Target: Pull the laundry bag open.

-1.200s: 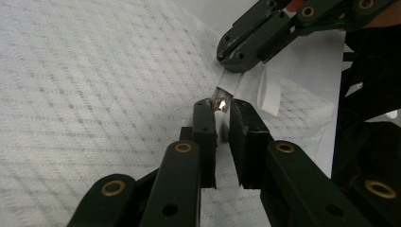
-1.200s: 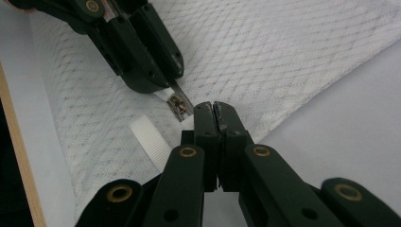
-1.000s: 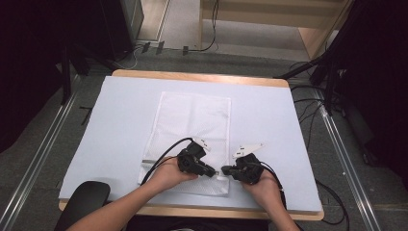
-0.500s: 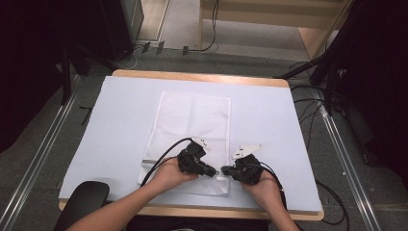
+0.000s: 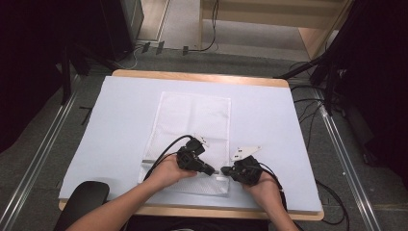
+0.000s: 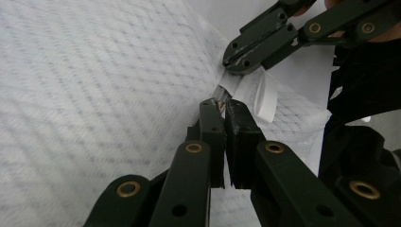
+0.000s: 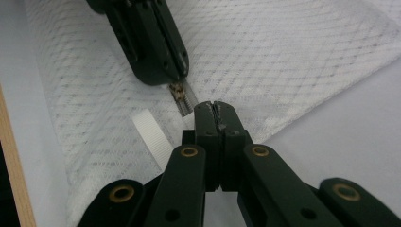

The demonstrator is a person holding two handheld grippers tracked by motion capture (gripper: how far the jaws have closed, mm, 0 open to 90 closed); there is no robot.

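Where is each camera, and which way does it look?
High view: above the person's side, looking forward and down at the table and mesh bag; forearms and both tongs show.
Left gripper view: rides the left tongs, looking along their jaws at the zipper.
Right gripper view: rides the right tongs, looking along their jaws at the bag.
Both gripper views share the bag and the other tongs.

Open table [image 5: 120,120] all round the mesh bag [image 5: 192,120]; both tongs crowded tip-to-tip at its near edge.
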